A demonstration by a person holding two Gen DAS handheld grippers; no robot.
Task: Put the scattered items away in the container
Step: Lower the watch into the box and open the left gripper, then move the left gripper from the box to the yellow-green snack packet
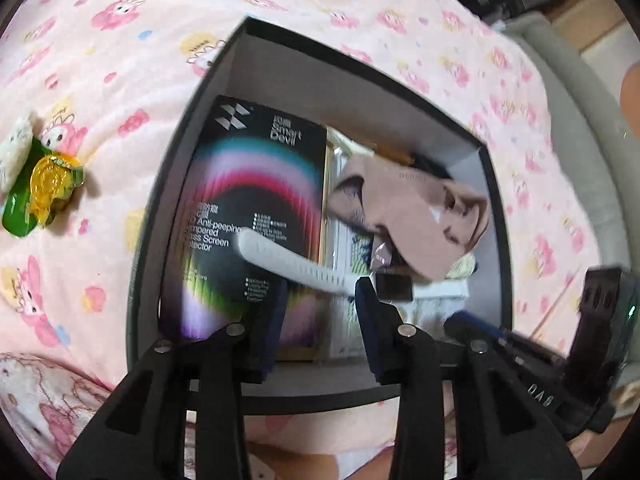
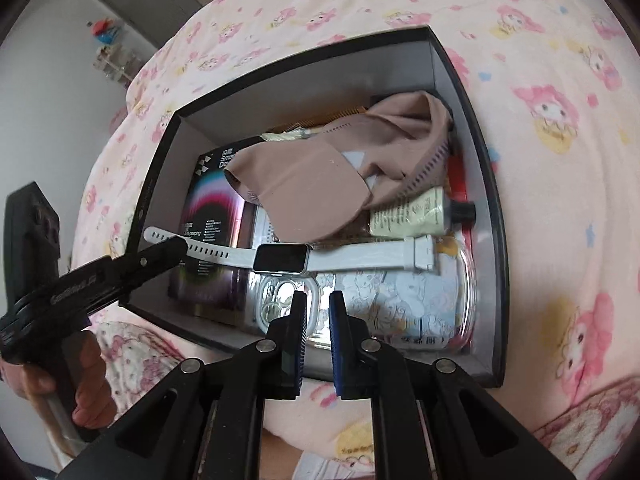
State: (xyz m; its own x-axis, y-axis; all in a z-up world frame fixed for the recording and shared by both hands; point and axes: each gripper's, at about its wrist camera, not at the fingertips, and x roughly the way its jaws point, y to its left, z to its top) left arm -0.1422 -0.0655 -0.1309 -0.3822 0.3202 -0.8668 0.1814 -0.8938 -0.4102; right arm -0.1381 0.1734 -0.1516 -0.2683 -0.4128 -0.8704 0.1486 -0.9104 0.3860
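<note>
Grey-black box: open-topped dark cardboard box [image 2: 493, 184] with pale grey inner walls, sitting on a pink blanket printed with cartoon figures [image 2: 540, 60]
Watch: white-strapped smartwatch with a black rectangular face [image 2: 280, 258], inside the box, stretched left to right across the things below it, one strap end close to the left wall
Left gripper: black two-finger left gripper [image 1: 320, 290] over the near left part of the box, jaws apart, a fingertip just at the watch strap; pads not pressing on it, as far as I can see
Right gripper: black right gripper [image 2: 318, 300] with blue pads at the near wall, jaws parted by a narrow gap, nothing between them
Hand: a person's hand [image 2: 88, 392] wrapped round the left gripper's handle
Other contents: black screen-protector carton with a rainbow arc [image 1: 256, 184] at left, beige crumpled cloth [image 2: 320, 184] far and centre, cream tube with a black cap [image 2: 412, 216] at right, clear plastic phone case [image 2: 280, 300] near
Outside the box: green and yellow shiny packet [image 1: 40, 192] beside a small cream plush toy [image 1: 16, 148], on the blanket well left of the box
</note>
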